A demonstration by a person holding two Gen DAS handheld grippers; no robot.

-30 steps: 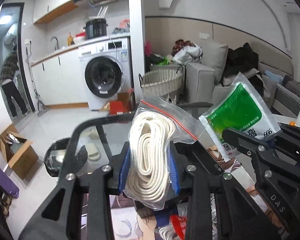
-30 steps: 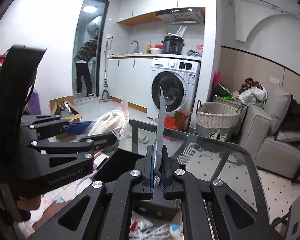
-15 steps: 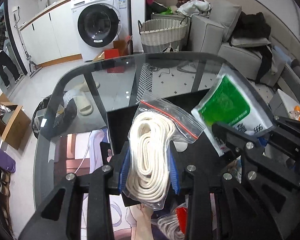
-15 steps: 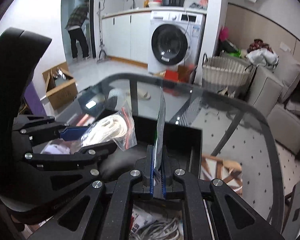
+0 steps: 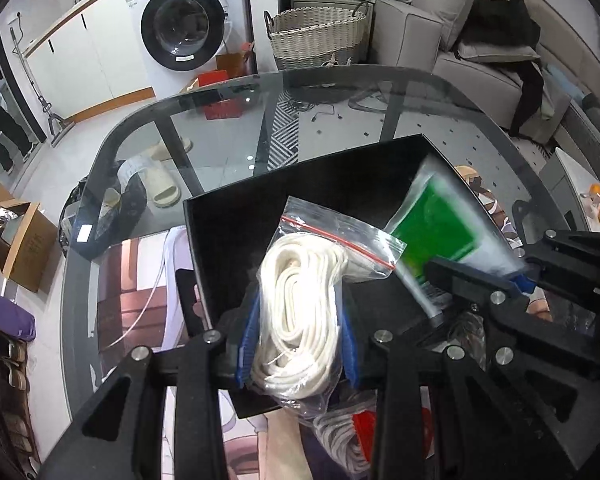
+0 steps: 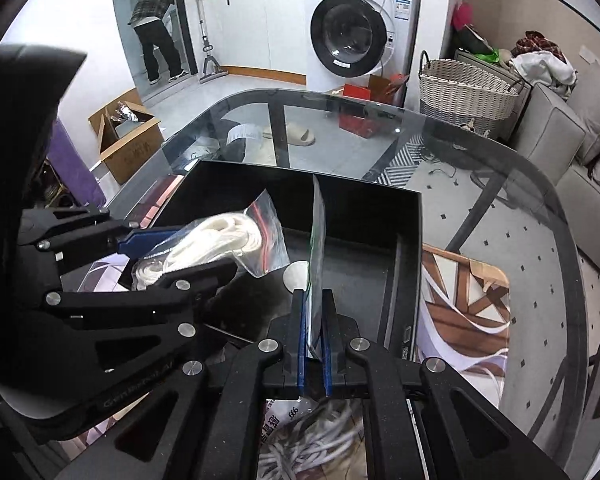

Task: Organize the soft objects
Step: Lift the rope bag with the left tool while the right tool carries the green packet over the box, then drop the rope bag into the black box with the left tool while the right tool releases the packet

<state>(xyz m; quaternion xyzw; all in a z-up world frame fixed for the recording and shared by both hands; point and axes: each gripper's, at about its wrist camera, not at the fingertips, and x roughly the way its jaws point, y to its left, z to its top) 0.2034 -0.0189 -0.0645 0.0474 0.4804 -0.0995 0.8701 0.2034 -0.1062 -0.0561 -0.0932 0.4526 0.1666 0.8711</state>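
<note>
A bagged rope coil (image 5: 300, 308) is clamped by the left hand-held gripper (image 5: 298, 344); a green packet (image 5: 436, 228) is pinched by the right hand-held gripper (image 6: 314, 344) above a black bin (image 6: 380, 204).

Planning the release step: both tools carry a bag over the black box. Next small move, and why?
Probably lower the left tool a little and open it. It is shut on the zip bag of white rope, which hangs above the floor of the black box. The right tool is shut on the green pouch, also over the box, so it could follow.
</note>
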